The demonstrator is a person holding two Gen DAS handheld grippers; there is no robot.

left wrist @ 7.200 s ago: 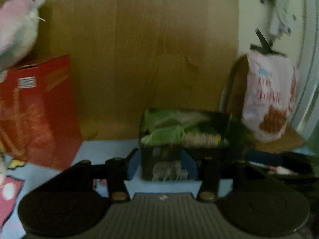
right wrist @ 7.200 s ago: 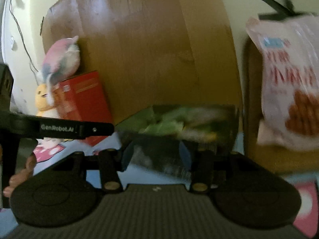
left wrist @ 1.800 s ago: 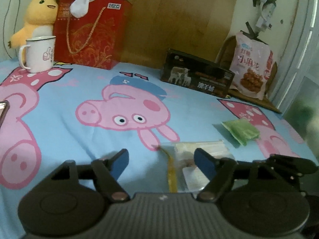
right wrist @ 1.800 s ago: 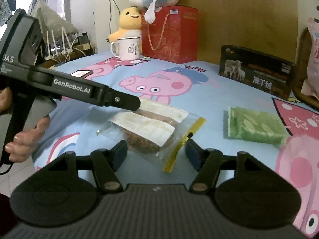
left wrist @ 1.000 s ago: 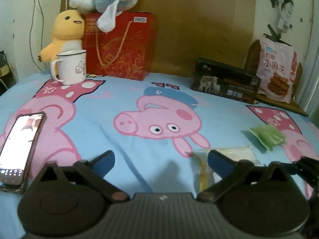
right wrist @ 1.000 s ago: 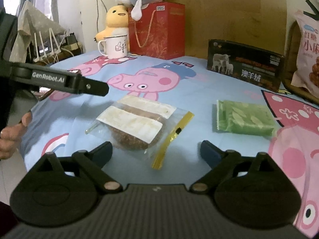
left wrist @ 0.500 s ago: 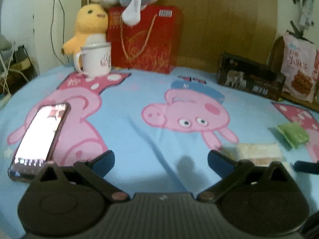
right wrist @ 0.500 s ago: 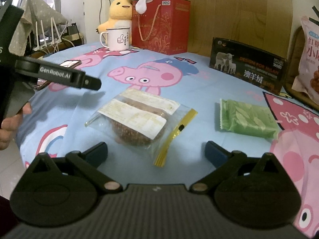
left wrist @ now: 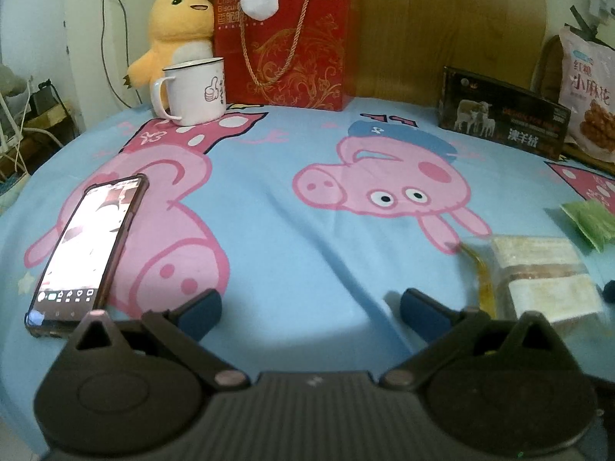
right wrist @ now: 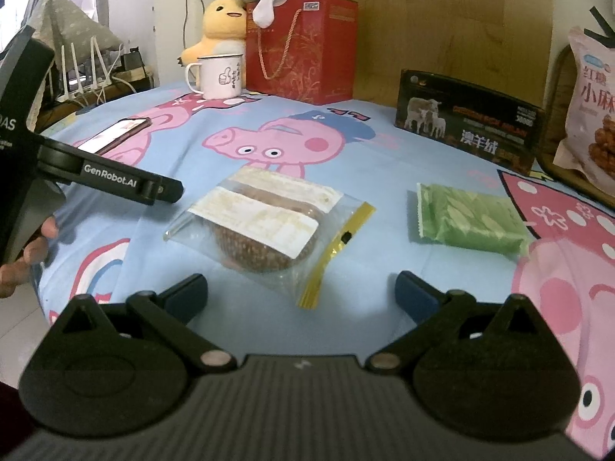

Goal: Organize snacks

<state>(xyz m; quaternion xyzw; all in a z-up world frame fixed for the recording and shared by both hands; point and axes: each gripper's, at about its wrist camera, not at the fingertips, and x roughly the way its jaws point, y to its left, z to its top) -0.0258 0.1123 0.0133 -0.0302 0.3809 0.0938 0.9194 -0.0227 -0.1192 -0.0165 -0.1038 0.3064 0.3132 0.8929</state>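
Both grippers, left and right, gape wide, holding nothing. Zip bag lies on the bedsheet just ahead of right. Looks light, floppy, slick; contents probably crumbly. Pinch the yellow zip edge.

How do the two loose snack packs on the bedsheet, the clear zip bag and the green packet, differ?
The zip bag is see-through, showing brown food under white labels; the green packet is opaque. The zip bag has a yellow zip strip; the green packet has a crimped, zigzag edge. The zip bag bulges; the green packet lies flatter. Both lie loose, ungripped.
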